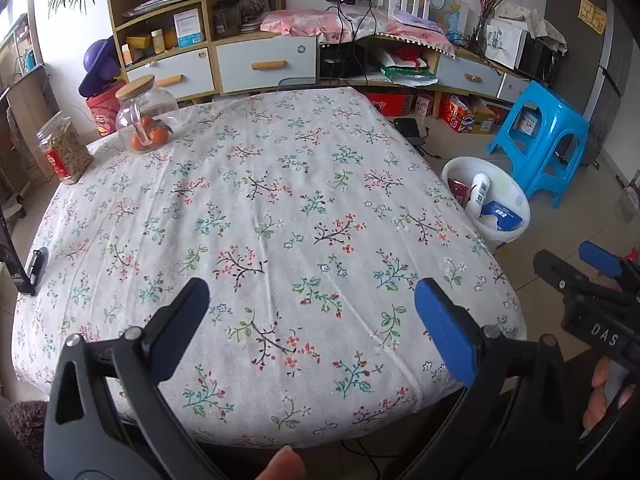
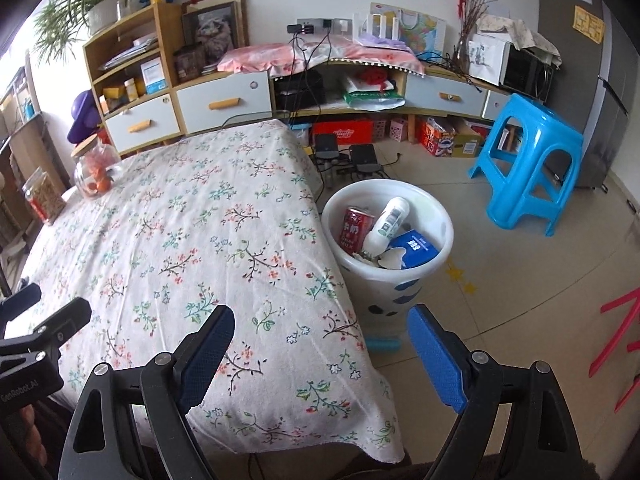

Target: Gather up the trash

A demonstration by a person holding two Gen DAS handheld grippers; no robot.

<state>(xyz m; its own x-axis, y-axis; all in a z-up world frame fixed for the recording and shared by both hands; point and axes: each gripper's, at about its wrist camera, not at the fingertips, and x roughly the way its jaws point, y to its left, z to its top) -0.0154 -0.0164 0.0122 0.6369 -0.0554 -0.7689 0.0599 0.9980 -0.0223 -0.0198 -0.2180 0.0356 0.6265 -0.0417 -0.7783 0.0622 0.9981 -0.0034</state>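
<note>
Both my left tongs (image 1: 312, 320) and right tongs (image 2: 320, 344) gape wide, holding nothing. The white plastic bin (image 2: 440, 216) on the floor by the bench's right edge already holds a red can (image 2: 354, 232), white bottle (image 2: 386, 226) and blue carton (image 2: 416, 252). The floral-clothed bench (image 1: 280, 208) shows no loose trash, so collecting looks nearly finished.
</note>
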